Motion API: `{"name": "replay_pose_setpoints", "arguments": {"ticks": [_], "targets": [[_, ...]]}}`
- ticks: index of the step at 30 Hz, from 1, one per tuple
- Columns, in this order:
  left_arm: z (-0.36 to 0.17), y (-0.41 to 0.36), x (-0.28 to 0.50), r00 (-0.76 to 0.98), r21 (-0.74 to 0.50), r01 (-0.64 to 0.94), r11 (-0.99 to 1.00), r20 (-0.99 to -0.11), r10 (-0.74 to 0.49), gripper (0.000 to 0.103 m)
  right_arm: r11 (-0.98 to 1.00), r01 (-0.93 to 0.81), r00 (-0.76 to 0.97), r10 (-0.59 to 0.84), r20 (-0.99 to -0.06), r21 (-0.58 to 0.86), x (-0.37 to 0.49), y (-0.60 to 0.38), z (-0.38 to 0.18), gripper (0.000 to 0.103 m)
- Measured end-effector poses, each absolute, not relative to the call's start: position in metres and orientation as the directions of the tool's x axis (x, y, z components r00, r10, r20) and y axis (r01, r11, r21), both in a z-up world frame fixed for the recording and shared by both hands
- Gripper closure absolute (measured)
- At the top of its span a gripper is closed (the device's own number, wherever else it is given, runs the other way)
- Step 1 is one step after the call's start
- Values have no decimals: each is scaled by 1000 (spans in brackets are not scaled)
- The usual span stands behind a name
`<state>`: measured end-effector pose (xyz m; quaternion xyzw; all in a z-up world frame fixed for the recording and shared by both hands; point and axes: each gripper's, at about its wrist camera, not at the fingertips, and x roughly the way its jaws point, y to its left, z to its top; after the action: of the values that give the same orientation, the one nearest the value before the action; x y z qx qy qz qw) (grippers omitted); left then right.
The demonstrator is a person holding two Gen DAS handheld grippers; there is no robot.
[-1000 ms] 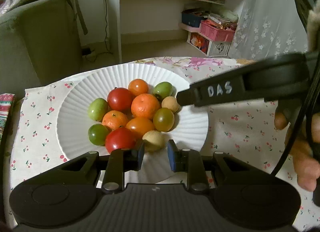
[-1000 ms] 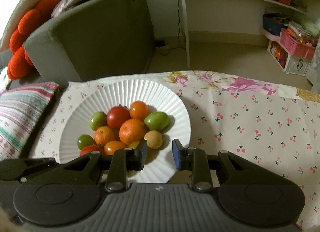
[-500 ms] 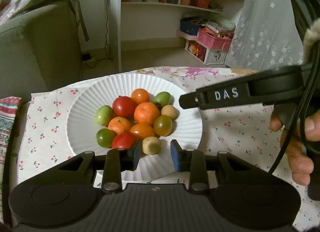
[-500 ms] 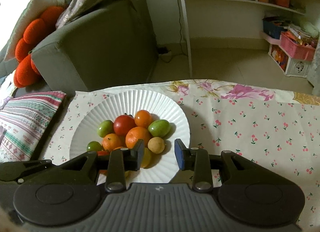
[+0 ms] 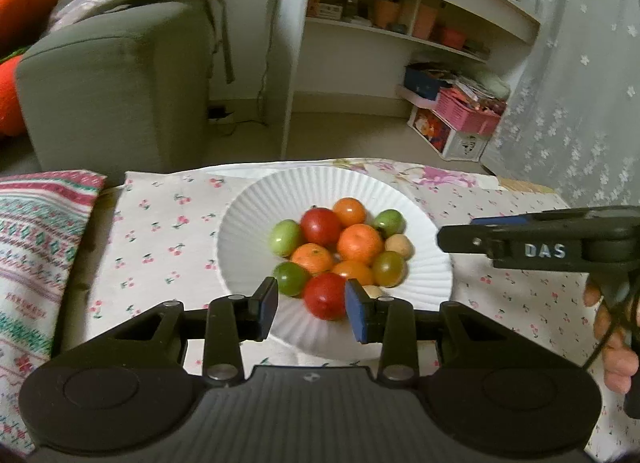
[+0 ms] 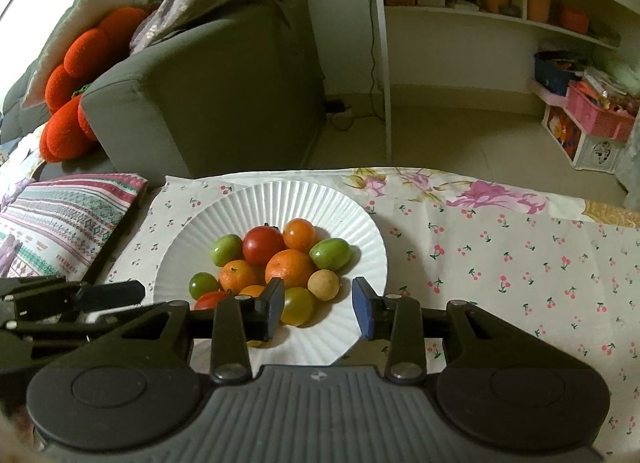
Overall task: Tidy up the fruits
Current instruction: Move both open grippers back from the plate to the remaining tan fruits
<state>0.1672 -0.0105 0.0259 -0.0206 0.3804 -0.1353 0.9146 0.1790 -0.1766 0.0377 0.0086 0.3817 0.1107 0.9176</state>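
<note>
A white paper plate (image 5: pixel 248 231) (image 6: pixel 352 219) on the cherry-print tablecloth holds a pile of small fruits: red tomatoes (image 5: pixel 320 226) (image 6: pixel 263 245), oranges (image 5: pixel 359 243) (image 6: pixel 289 269), green fruits (image 5: pixel 285 237) (image 6: pixel 330 253) and tan round ones (image 5: pixel 398 246) (image 6: pixel 323 284). My left gripper (image 5: pixel 311 309) is open and empty, above the plate's near edge, with a red tomato (image 5: pixel 325 295) seen between its fingers. My right gripper (image 6: pixel 318 313) is open and empty over the plate's near right edge. It shows from the side in the left wrist view (image 5: pixel 520 243).
A striped cushion (image 5: pixel 36 231) (image 6: pixel 68 215) lies left of the table. A grey sofa (image 5: pixel 112 79) (image 6: pixel 208 83) stands behind, white shelves (image 5: pixel 400 23) and a pink basket (image 5: pixel 468 111) at the back right. The cloth (image 6: pixel 500 255) stretches right of the plate.
Both grippers have drawn back and up from the plate, so the fruits look smaller. The left gripper has shifted left. Both stay open and empty.
</note>
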Motion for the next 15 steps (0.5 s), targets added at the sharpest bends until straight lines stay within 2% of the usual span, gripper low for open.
{"name": "replay_pose_setpoints", "arguments": {"ticks": [5,9,15], "targets": [[25,0,162,670,-122,212,970,-704,-235,74,971,-222,687,222,-692,92,171,-172,43,62],[22,9,155,665,-100,198,975,-718,-209,67,965,-246,685,239,-689,90,163,-168,45,49],[17,22,145,645,-90,173,981,-742,-182,61,953,-299,675,250,-695,53,150,-155,47,42]]}}
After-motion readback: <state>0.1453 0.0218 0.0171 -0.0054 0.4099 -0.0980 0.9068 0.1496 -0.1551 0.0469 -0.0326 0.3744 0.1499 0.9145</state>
